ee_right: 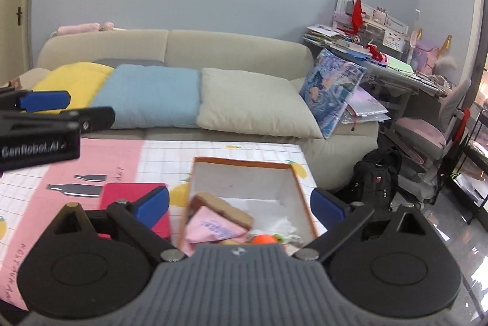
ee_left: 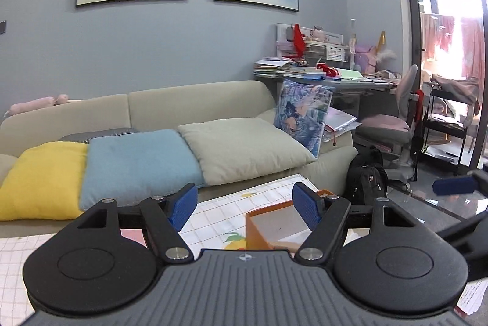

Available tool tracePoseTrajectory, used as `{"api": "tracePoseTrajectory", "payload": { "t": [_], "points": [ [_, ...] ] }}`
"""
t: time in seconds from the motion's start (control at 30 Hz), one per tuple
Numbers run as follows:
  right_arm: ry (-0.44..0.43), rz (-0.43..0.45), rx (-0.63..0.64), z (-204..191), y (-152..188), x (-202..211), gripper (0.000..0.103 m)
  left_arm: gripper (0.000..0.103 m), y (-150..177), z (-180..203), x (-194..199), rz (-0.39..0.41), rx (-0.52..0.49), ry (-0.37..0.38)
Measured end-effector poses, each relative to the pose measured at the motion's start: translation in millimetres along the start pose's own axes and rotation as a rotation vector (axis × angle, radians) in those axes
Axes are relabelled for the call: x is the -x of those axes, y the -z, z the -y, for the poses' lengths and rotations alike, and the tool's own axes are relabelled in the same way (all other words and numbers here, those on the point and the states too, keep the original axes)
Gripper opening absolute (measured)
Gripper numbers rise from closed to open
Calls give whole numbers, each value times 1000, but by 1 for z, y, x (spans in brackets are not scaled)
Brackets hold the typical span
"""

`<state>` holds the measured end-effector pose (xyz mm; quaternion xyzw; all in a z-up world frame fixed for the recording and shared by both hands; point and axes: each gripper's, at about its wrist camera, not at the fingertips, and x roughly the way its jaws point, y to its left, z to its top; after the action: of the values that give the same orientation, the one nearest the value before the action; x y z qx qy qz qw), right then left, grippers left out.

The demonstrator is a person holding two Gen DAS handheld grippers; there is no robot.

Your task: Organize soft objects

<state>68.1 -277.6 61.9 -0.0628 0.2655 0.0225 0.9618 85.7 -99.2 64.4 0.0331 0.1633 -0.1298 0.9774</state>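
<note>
While both grippers hang with jaws spread and empty, the soft things lie in the orange box point(ee_right: 300, 191) on the counter point(ee_right: 122, 158), directly below the right gripper point(ee_right: 241, 205), nearer than the left gripper point(ee_left: 244, 205).

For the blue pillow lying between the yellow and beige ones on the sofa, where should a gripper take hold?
Probably the blue pillow's front edge, approached from the table side: it lies flat, the yellow pillow and beige pillow flank its sides, and the front hem faces the open right gripper.
</note>
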Motion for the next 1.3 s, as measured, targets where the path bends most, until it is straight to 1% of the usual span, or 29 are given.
{"api": "tracePoseTrajectory", "payload": {
  "t": [0.13,0.2,0.3,0.4,0.43,0.5,0.63,0.73,0.8,0.93,1.0,1.13,1.3],
  "points": [
    [24,33,-40,-18,14,16,97,87,8,-2,18,-23,-46,-30],
    [26,28,-74,-21,22,21,97,89,15,-4,27,-36,-45,-49],
    [60,10,-96,-25,32,27,98,91,25,-4,39,-36,-23,-82],
    [67,-2,-131,-29,42,35,100,93,36,1,49,-25,-68,-84],
    [68,-3,-142,-29,46,37,100,94,39,0,50,-34,-78,-95],
    [53,-10,-143,-33,52,38,100,95,45,-3,50,-73,-47,-124],
    [73,-40,-103,-46,63,36,100,96,58,-13,47,-153,42,-138],
    [84,-37,-73,-50,71,41,100,96,67,-18,46,-207,77,-148],
    [96,-53,-73,-49,77,42,100,96,72,-17,44,-238,76,-155],
    [95,-152,-120,-43,85,28,100,96,80,-16,43,-282,72,-172],
    [95,-179,-133,-42,87,23,100,96,83,-17,42,-306,79,-175],
    [65,-202,-107,-47,89,19,100,96,88,-20,43,-343,98,-166],
    [46,-187,-54,-58,87,22,100,96,87,-17,43,-343,76,-161]
  ]
}}
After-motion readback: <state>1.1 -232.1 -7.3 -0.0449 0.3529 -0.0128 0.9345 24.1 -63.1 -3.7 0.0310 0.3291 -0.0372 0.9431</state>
